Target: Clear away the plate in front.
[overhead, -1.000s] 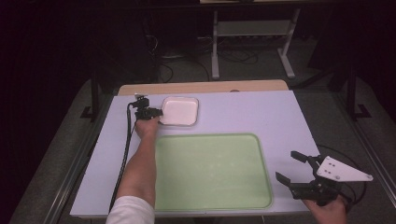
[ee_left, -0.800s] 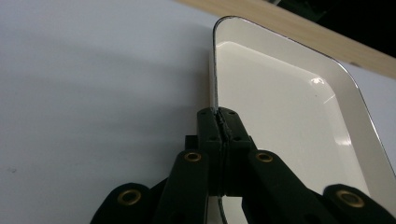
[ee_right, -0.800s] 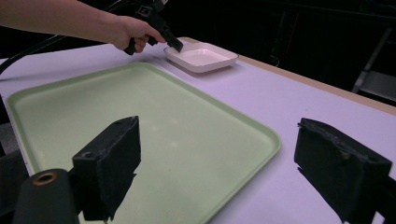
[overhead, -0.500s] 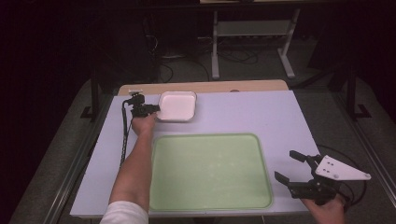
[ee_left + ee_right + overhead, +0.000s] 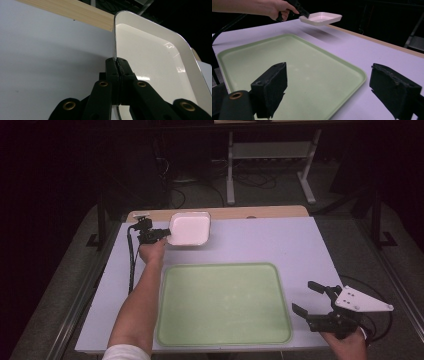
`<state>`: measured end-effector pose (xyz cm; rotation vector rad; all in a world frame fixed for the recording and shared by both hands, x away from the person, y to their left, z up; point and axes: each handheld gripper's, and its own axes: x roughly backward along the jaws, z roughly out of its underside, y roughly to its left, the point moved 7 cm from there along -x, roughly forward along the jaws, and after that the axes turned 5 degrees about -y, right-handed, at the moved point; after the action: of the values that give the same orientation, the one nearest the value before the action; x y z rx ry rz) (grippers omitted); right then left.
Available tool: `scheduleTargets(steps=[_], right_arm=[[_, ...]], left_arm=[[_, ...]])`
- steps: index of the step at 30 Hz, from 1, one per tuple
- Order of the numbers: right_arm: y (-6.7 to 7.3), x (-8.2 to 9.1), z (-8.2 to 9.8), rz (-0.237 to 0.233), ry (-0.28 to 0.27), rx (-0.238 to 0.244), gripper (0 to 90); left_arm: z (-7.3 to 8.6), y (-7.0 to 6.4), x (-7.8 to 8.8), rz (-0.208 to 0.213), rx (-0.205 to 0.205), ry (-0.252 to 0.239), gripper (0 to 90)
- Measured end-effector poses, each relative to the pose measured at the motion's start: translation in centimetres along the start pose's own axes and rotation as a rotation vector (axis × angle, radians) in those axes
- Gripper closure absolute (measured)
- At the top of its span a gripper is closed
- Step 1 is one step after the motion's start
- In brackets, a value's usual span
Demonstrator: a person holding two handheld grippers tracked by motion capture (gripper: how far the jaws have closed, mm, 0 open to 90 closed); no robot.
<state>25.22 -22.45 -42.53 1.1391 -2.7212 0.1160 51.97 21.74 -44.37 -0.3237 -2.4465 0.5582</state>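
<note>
White dish, square, shallow, glossy, rounded corners

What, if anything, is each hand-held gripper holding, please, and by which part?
The left hand-held gripper pinches the white dish by its rim, lifted off the table. The right hand-held gripper is open, holding nothing.

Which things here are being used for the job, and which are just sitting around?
Being used:
- white dish, lifted off the table, shadow beneath it
- left tongs, pinched shut on the dish's rim
- green tray, likely where the dish goes

Just around:
- right tongs, open and holding nothing
- white table
- metal stand on the floor behind
</note>
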Motion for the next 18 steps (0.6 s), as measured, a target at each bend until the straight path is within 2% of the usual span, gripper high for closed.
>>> scheduleTargets(steps=[9, 13, 18], right_arm=[[-0.3, 0.2, 0.0, 0.007, -0.007, -0.007, 13.6], [-0.3, 0.2, 0.0, 0.008, -0.007, -0.008, 13.6], [-0.2, 0.3, -0.1, 0.009, -0.011, -0.008, 13.6]], left_arm=[[-0.1, -1.3, 1.4, 0.032, 0.014, -0.019, 88.9], [-0.1, -1.9, 2.1, 0.04, 0.005, -0.026, 88.9], [-0.1, -2.8, 3.0, 0.082, 0.0, -0.041, 88.8]])
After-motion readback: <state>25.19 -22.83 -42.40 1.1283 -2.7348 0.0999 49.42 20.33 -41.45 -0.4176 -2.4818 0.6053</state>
